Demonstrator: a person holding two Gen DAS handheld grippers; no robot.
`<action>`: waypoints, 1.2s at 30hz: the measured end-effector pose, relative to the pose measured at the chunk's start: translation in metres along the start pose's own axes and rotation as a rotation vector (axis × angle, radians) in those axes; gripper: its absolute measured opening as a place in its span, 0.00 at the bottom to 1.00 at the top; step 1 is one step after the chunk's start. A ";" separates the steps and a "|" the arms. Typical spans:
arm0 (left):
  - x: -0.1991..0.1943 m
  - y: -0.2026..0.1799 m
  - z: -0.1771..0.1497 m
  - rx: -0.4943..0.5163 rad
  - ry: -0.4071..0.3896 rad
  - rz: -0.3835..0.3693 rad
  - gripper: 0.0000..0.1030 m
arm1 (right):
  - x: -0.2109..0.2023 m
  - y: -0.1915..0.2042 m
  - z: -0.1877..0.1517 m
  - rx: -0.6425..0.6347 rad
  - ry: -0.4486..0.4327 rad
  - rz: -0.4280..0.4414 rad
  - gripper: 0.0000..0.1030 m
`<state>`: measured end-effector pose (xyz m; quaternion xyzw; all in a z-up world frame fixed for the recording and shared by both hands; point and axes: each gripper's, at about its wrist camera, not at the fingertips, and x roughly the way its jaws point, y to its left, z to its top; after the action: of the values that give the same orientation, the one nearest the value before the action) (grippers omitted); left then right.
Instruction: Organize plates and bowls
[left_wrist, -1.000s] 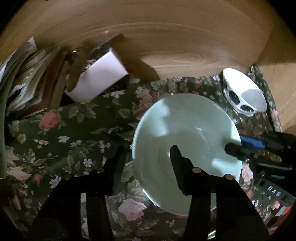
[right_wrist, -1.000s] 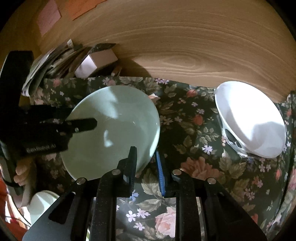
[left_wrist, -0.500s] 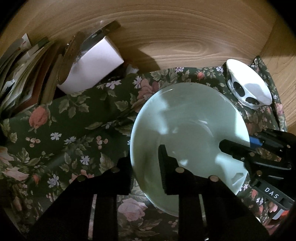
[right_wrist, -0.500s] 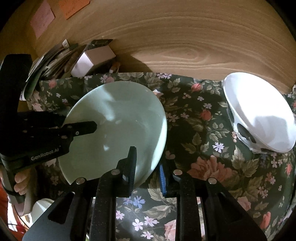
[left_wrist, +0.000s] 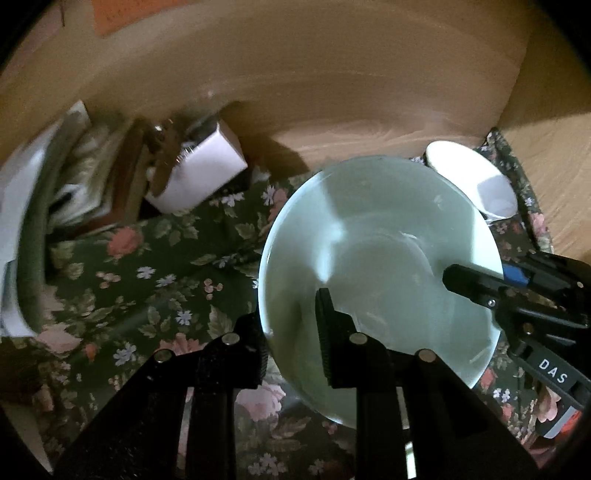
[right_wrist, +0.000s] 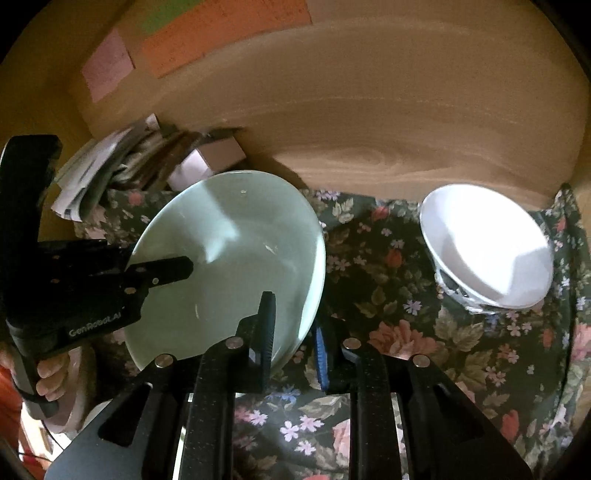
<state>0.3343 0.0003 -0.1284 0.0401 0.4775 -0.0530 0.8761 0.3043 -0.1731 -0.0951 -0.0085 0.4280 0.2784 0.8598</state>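
Both my hand-held grippers are clamped on the pale green plate (left_wrist: 376, 258) right now. My left hand-held gripper (left_wrist: 291, 332) has just closed on the near rim, one finger inside the dish and one under it. My right hand-held gripper (right_wrist: 295, 332) pinches the opposite edge the same way. I'm holding it from two sides because a wide, shallow plate would tip or slip out of a single pinch at the rim.

The plate looks tilted and clear of the floral cloth (right_wrist: 406, 332) on the table, hanging between my grippers in front of the wooden back panel (right_wrist: 369, 129).

Off to my right, the white bowl (right_wrist: 484, 251) sits on the cloth near that panel, well apart from the plate. To my left, a white box (left_wrist: 199, 177) and a heap of papers (left_wrist: 74, 177) crowd the corner, so I reckon the open cloth is the sensible place to stack things.
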 end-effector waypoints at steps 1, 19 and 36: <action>-0.006 0.000 -0.002 -0.004 -0.012 0.000 0.22 | -0.006 0.002 -0.001 0.000 -0.006 0.002 0.17; -0.080 0.009 -0.047 -0.046 -0.119 0.001 0.22 | -0.043 0.047 -0.020 -0.037 -0.072 0.019 0.17; -0.122 0.034 -0.105 -0.117 -0.163 0.019 0.22 | -0.051 0.098 -0.041 -0.089 -0.075 0.057 0.17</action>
<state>0.1853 0.0537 -0.0817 -0.0110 0.4065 -0.0199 0.9134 0.2020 -0.1252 -0.0613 -0.0242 0.3825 0.3219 0.8658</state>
